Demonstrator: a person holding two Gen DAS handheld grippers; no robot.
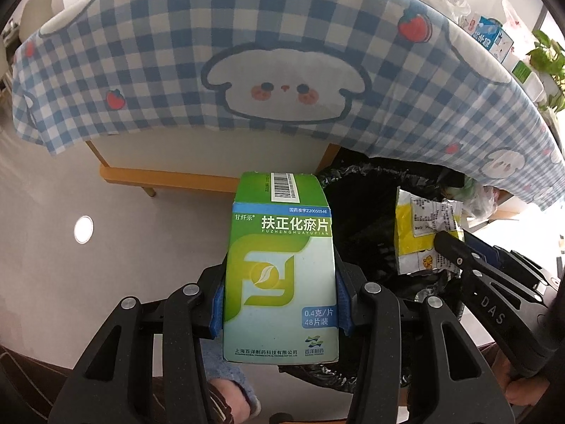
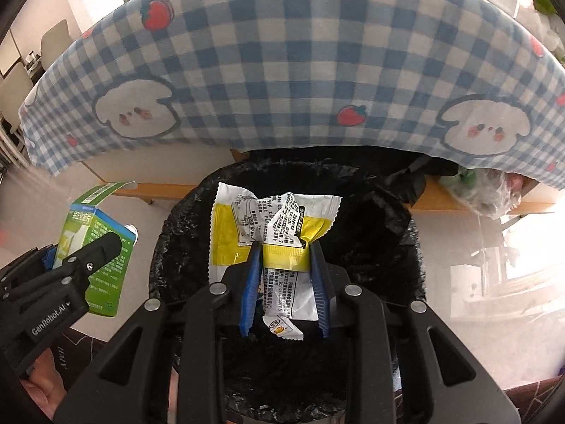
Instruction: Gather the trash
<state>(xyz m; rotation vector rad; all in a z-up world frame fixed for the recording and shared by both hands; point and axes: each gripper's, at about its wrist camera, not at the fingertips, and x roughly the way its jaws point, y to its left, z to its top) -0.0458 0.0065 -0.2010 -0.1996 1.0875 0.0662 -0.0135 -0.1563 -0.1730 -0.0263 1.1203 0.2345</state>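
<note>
My left gripper (image 1: 280, 282) is shut on a green and white medicine box (image 1: 279, 265), held upright above the floor just left of the black-lined trash bin (image 1: 367, 219). The box also shows in the right wrist view (image 2: 95, 247). My right gripper (image 2: 286, 258) is shut on a crumpled yellow and white snack wrapper (image 2: 275, 226), held directly over the open bin (image 2: 388, 233). The wrapper also shows in the left wrist view (image 1: 423, 233).
A table with a blue checked cloth (image 1: 247, 53) stands right behind the bin, its cloth overhanging. Cartons (image 1: 491, 35) and a plant (image 1: 547, 60) sit on the table's right end. A clear plastic bag (image 2: 494, 190) lies right of the bin under the table.
</note>
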